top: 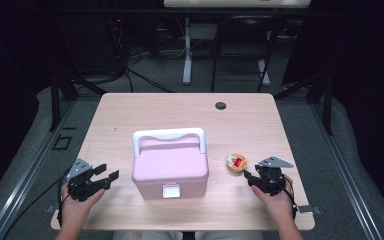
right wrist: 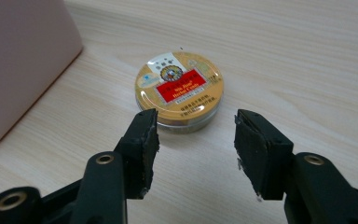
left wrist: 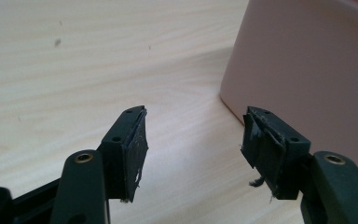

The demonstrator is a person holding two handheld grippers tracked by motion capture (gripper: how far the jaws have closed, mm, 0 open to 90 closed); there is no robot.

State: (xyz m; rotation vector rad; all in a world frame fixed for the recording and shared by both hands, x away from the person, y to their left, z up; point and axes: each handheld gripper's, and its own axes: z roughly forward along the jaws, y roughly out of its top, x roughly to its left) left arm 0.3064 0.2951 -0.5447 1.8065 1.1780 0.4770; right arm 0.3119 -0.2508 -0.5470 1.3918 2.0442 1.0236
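1. The right gripper [right wrist: 193,149] is standing with its jaws apart and nothing between them. The pads [right wrist: 147,149] are worn and are not touching anything.
2. Just in front of these jaws, the round tin [right wrist: 179,88] is lying flat on the table [right wrist: 307,56], lid up, with a red label on gold. In the high view the tin [top: 236,163] is resting to the right of the pink box [top: 170,167], apart from it.
3. I am judging the tin as light, stiff and rather slippery, because it looks like smooth metal. The low side wall is giving the best hold, with one pad on each side across the middle.
4. The left gripper [left wrist: 193,144] is also open and empty, and it is waiting near the box wall [left wrist: 307,70].
5. The box is closed, with its white handle [top: 169,135] lying over the lid.
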